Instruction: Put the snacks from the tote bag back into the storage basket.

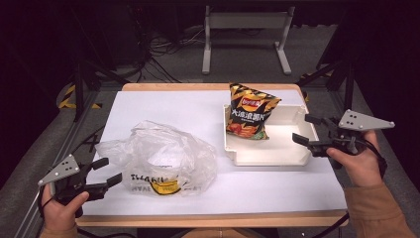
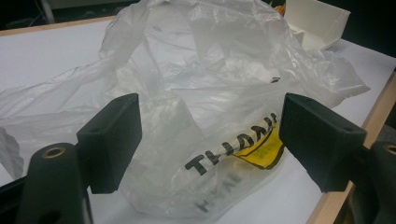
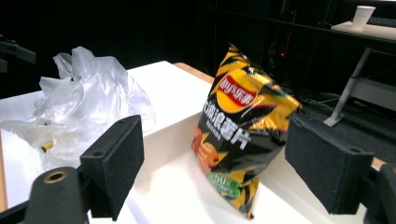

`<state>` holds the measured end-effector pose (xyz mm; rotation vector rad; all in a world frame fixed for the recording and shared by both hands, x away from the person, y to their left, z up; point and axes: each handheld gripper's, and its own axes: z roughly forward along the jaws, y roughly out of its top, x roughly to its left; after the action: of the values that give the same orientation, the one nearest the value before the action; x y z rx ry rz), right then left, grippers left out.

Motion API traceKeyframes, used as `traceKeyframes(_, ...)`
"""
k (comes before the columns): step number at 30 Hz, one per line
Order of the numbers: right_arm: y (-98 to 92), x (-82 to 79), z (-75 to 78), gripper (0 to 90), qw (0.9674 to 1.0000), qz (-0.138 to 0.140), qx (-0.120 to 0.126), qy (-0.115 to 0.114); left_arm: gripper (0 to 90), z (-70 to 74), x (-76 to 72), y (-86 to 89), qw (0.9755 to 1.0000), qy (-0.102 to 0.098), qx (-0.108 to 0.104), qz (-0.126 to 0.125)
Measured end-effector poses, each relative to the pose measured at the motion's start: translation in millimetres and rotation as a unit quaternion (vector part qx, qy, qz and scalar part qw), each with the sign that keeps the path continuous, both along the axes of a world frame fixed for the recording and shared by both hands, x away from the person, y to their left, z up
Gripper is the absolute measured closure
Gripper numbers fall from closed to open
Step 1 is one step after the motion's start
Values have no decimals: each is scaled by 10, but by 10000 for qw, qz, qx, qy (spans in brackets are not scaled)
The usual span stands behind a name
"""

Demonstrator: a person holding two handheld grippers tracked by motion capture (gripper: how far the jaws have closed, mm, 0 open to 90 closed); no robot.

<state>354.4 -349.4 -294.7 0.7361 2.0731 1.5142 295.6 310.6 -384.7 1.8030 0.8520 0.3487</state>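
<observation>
A crumpled clear plastic bag [image 1: 161, 158] with black and yellow print lies on the white table cover, front left. My left gripper [image 1: 107, 171] stands open just left of it; in the left gripper view the bag [image 2: 205, 93] lies ahead of the spread jaws. A black and yellow chip bag [image 1: 249, 111] leans upright in the back of a white tray [image 1: 287, 157] at the right. My right gripper [image 1: 307, 130] is open over the tray's right edge. In the right gripper view the chip bag [image 3: 238, 126] stands ahead between the jaws, untouched.
The tray [image 3: 173, 186] has low walls and a bare floor in front of the chip bag. The table's wooden edge [image 1: 213, 219] runs along the front. A metal stand [image 1: 245, 29] and cables lie on the floor behind the table.
</observation>
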Motion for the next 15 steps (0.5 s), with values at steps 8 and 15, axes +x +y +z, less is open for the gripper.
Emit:
traceKeyframes(8,-80,-159,-249,199,9997,-160,128,103,223,-20,6,32,10000,5,-59,6)
traceKeyframes(15,-84,-246,-499,199,9990,-315,273,137,223,-31,-9,35,10000,-39,-57,11)
